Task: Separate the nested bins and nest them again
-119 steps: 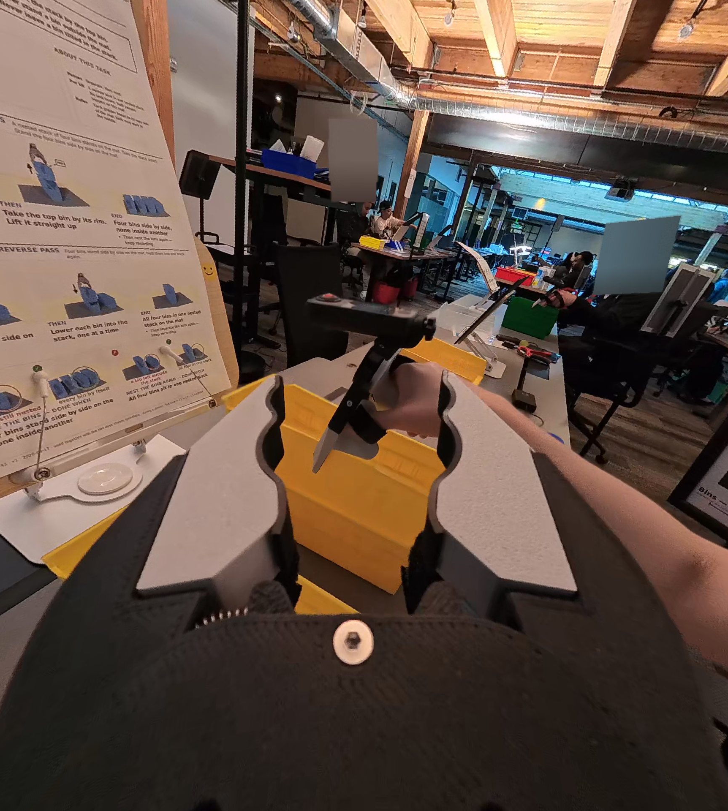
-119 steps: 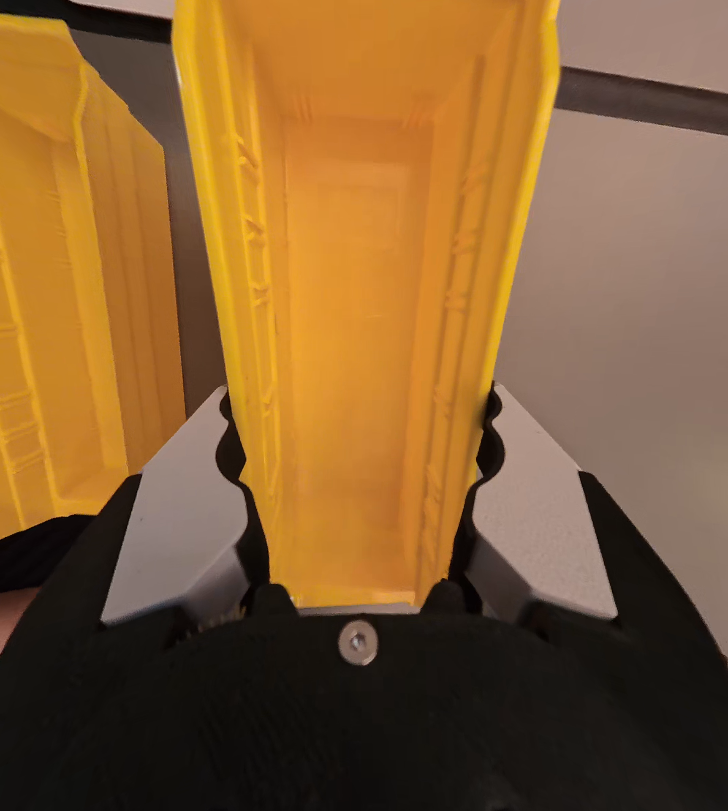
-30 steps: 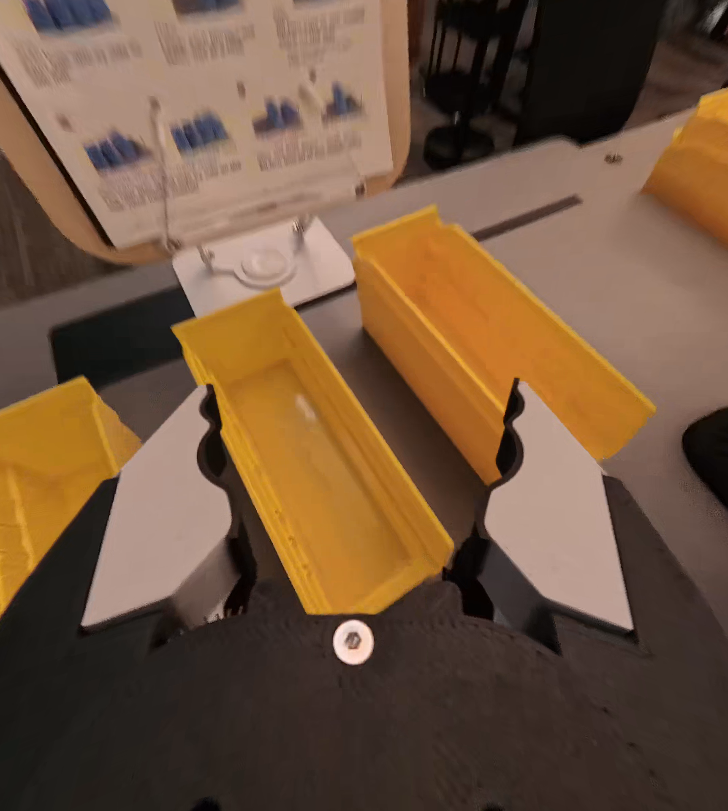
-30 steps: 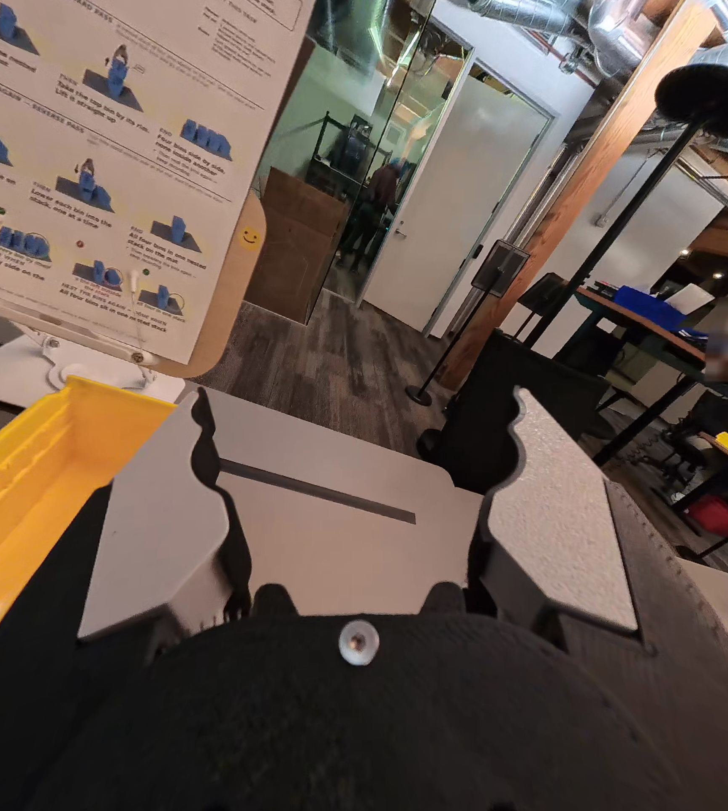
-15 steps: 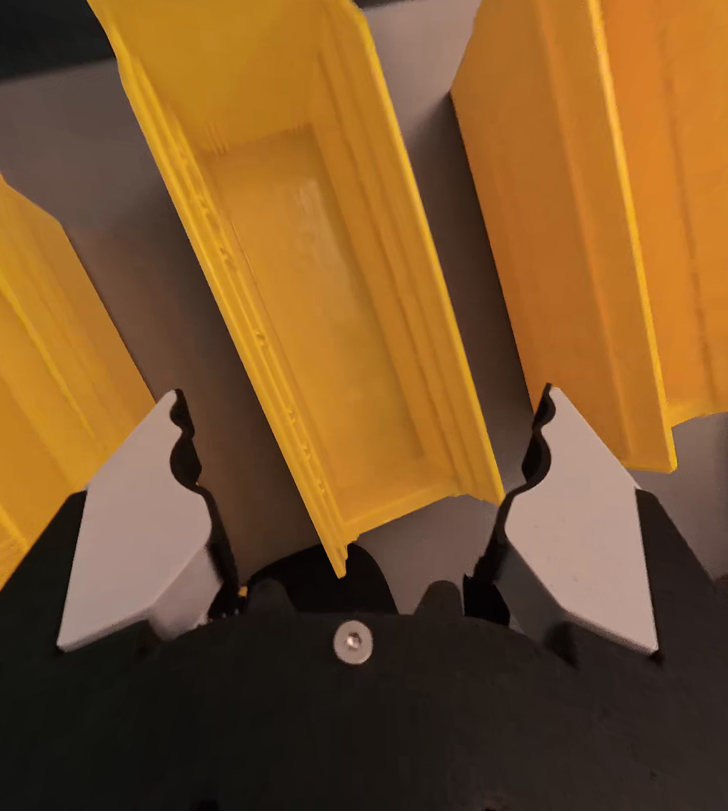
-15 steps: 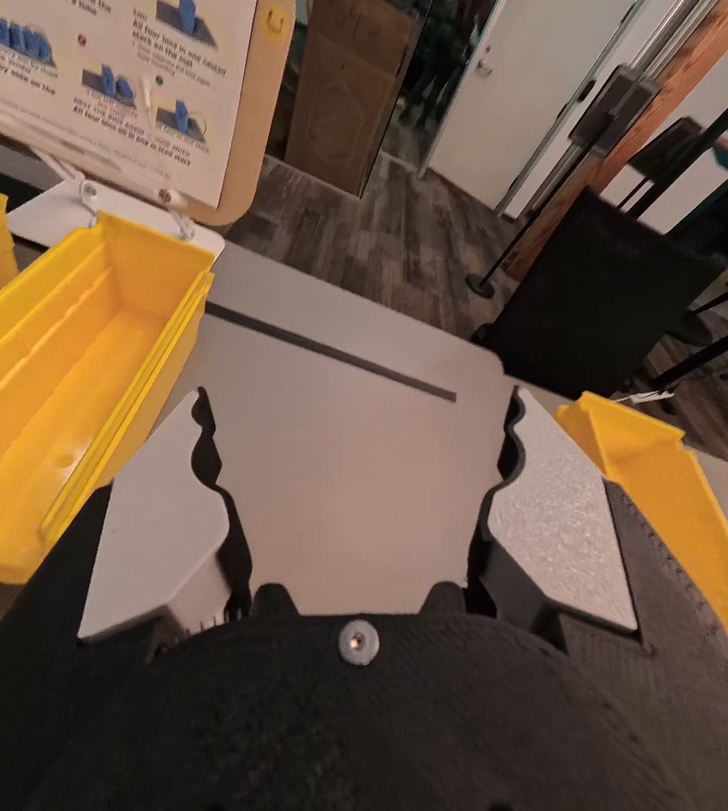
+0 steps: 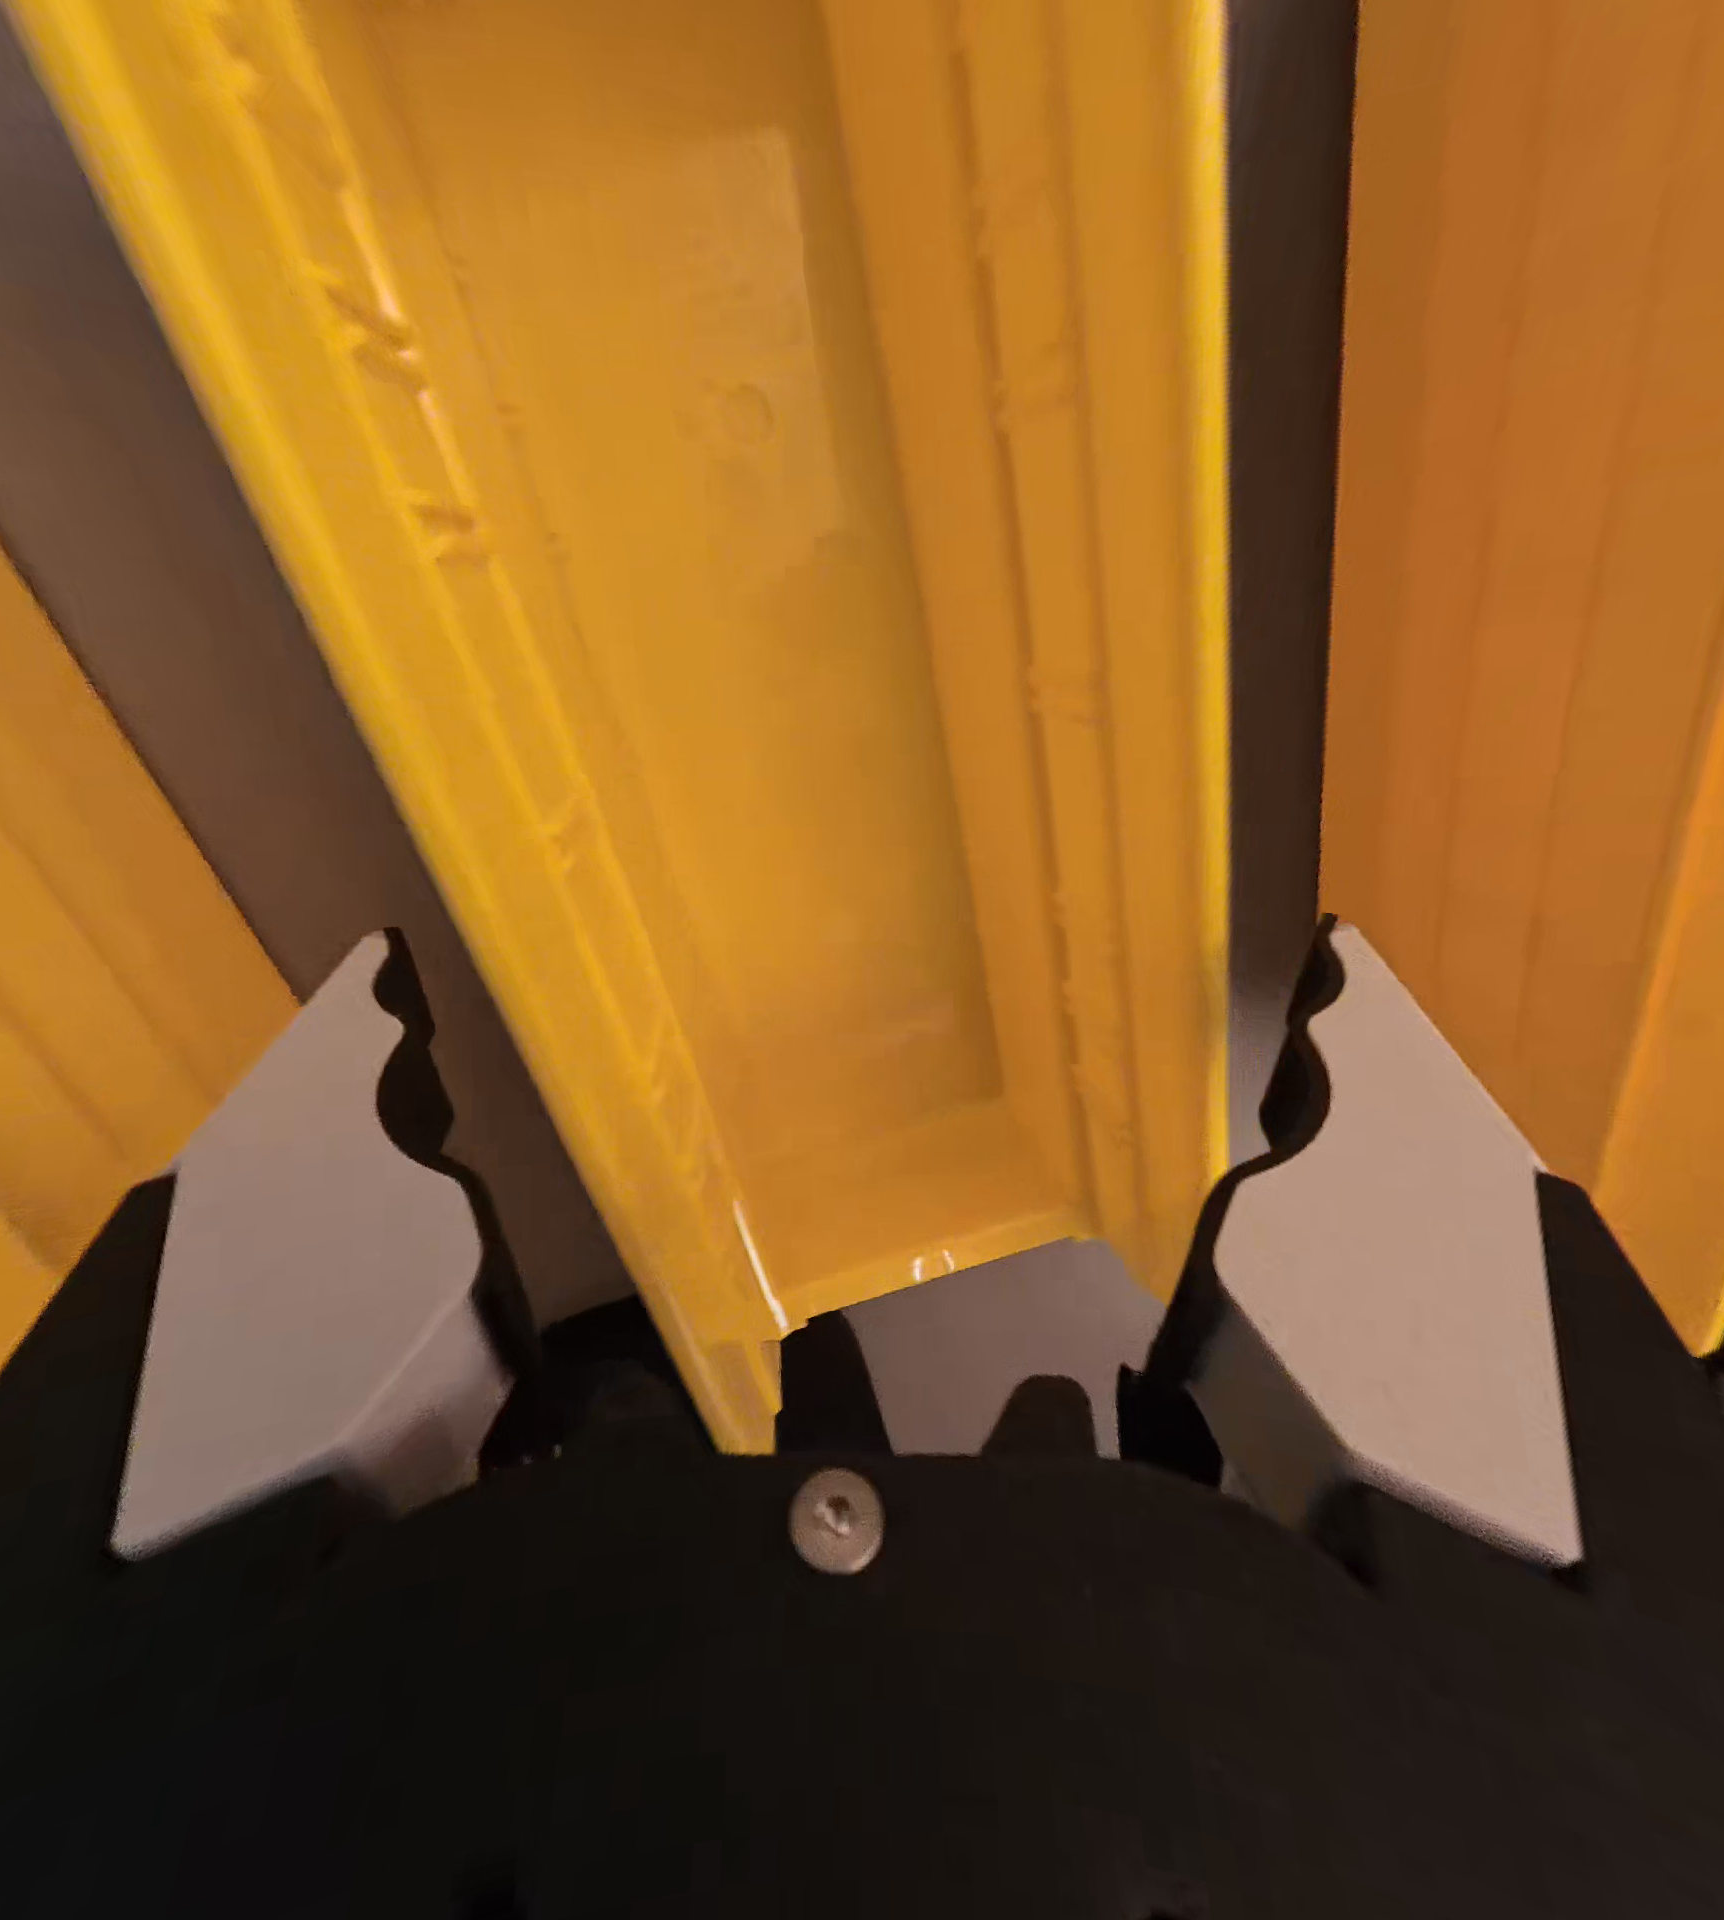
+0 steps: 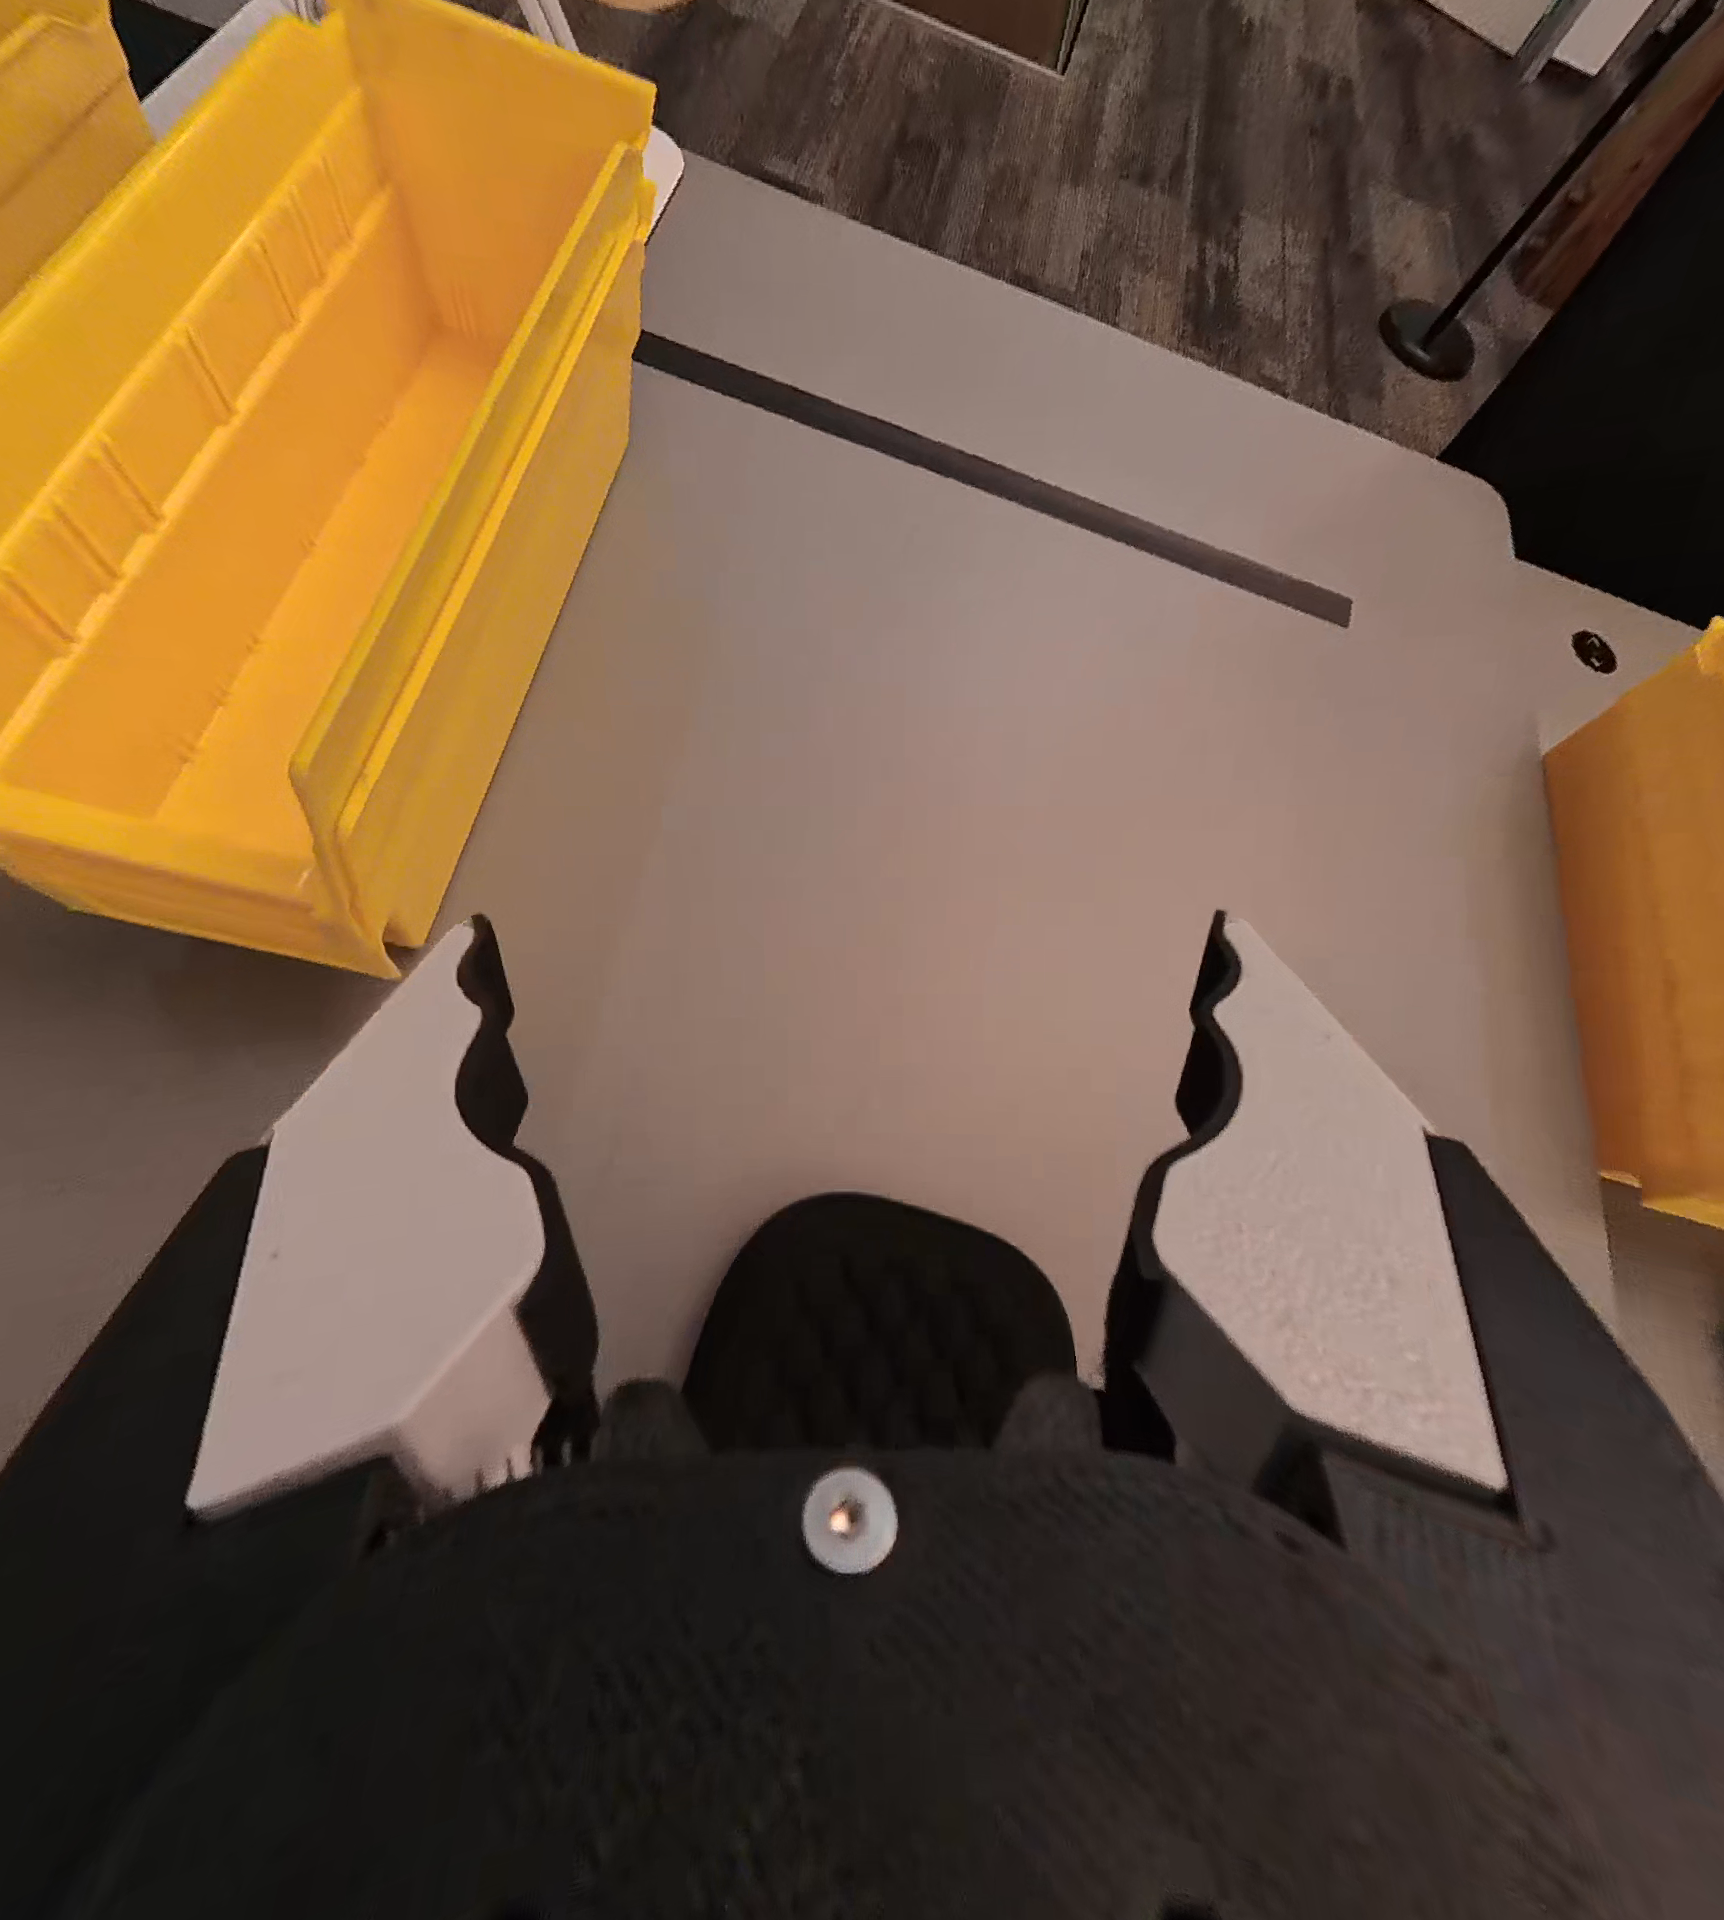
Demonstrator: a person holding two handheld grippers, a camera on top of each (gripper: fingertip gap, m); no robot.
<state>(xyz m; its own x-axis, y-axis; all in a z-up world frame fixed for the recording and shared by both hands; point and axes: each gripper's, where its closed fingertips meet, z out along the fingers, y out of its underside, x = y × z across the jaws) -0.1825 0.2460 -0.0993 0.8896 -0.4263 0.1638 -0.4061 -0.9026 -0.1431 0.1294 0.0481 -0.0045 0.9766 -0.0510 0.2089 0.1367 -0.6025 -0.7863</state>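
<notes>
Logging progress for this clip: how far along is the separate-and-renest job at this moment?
Separation looks done: in the left wrist view three yellow bins stand apart on the table, none inside another. In hand: nothing is gripped; the left gripper straddles the middle bin with gaps at both fingers, and the right gripper is open over bare table. Left: renesting shows no start.

The pale grey surface [image 8: 889, 727] has a dark slot [image 8: 993, 483] near its far edge. On it lie open yellow bins: one long bin [image 8: 245, 540] at left, another bin [image 8: 1699, 935] at the right edge, well apart.
</notes>
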